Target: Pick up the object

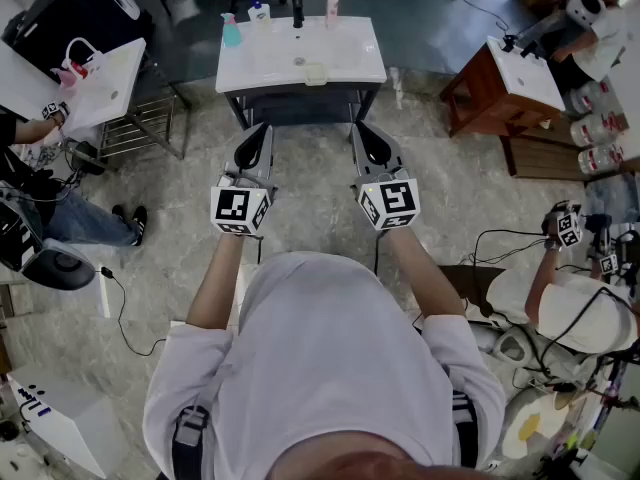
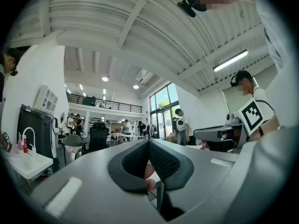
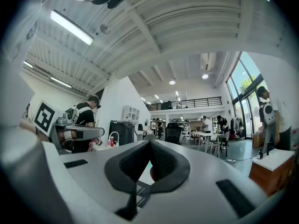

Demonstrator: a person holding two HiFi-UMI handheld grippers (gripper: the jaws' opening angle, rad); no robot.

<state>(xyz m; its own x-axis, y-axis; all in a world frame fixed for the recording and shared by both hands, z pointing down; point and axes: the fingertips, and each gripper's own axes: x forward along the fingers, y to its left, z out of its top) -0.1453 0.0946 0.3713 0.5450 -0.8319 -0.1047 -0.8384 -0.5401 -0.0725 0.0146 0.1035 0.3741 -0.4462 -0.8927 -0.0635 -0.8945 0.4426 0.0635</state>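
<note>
A white washbasin stand [image 1: 345, 68] is ahead of me in the head view. On it are a pale green soap bar [image 1: 316, 74], a teal bottle [image 1: 231, 31], a white bottle [image 1: 260, 10], a black tap [image 1: 297, 10] and a pink bottle [image 1: 332, 8]. My left gripper [image 1: 253, 146] and right gripper [image 1: 374, 143] hover side by side just short of the stand's front edge. Both point at it and touch nothing. In the left gripper view the left gripper [image 2: 149, 143] has its pads met, with nothing between them. The right gripper [image 3: 149, 144] looks the same in its own view.
A wooden stand with a white basin [image 1: 505, 83] is at the right and a white table [image 1: 100, 83] at the left. A metal rack [image 1: 140, 128] stands beside the white table. People work at both sides, and cables [image 1: 125, 318] trail over the stone floor.
</note>
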